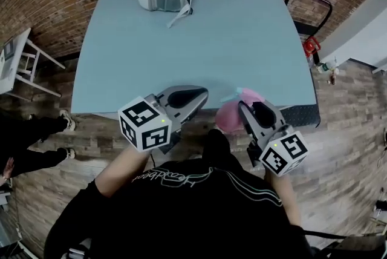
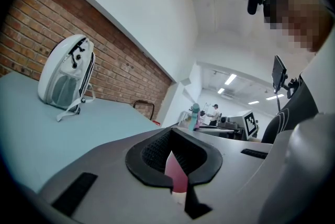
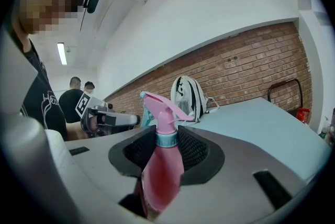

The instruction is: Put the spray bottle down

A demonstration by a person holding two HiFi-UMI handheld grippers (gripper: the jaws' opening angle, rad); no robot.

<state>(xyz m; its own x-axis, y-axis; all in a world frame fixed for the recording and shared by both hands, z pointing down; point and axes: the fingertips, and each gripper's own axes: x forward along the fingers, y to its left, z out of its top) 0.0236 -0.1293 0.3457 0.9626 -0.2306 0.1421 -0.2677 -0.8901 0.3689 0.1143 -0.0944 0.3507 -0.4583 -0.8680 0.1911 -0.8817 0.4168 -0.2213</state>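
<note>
While R gripper [image 1: 257,114] clamps spray bottle [image 3: 163,163] — blue table [image 1: 242,40], brick wall [image 3: 246,60].

We see a spray bottle [image 3: 159,165] with a rounded pink body, a pale blue collar at the neck and a pink trigger head whose spout points toward 10 o'clock in the right gripper view. It stands upright between the jaws of the right gripper [image 3: 166,149], which press on both sides of its body just below the collar. In the head view we find it at the near edge of the light blue table [image 1: 242,40], about 5 o'clock on the tabletop.
</note>
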